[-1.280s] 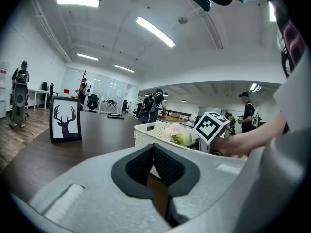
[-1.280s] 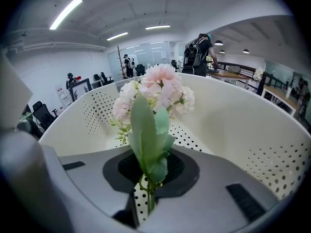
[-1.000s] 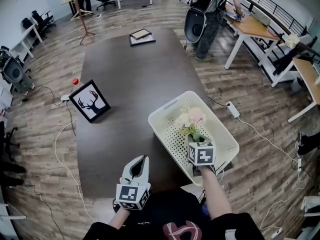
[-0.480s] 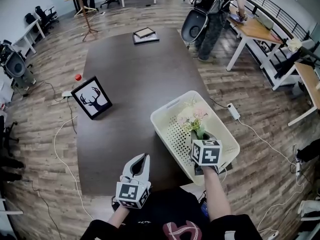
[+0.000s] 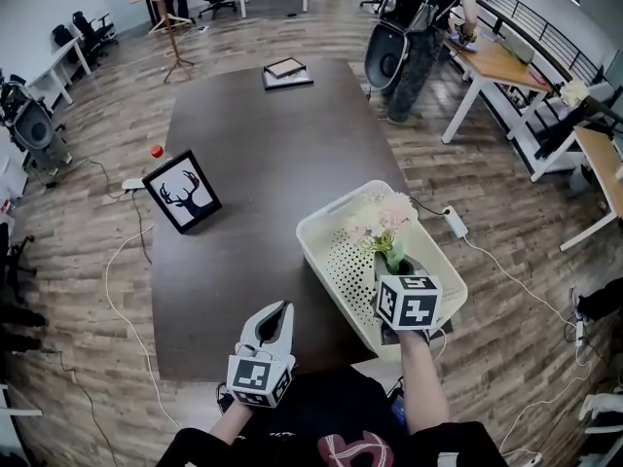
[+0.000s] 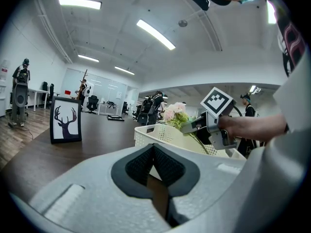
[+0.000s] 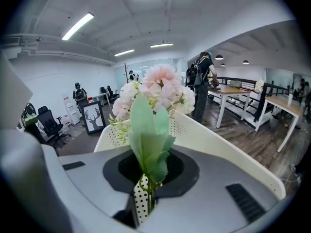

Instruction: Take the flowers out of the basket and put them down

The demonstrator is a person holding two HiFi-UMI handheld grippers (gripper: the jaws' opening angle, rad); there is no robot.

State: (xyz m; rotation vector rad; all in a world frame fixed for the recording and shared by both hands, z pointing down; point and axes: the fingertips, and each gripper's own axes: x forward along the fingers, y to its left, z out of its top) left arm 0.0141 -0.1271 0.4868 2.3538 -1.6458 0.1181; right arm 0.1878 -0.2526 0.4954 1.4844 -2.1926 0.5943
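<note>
Stems pinched in right hand-held gripper (image 7: 146,198), flowers (image 5: 382,217) upright over basket (image 5: 336,205), probably not clear of it; tabletop (image 5: 253,144) lies left; left hand-held gripper (image 6: 154,152) closed, empty.

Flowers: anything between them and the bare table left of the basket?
Only the basket's left wall. The flowers, clamped in the right gripper, are over the basket with blooms above its rim; the stem ends may sit below it. Past that wall the table is bare up to the deer picture.
</note>
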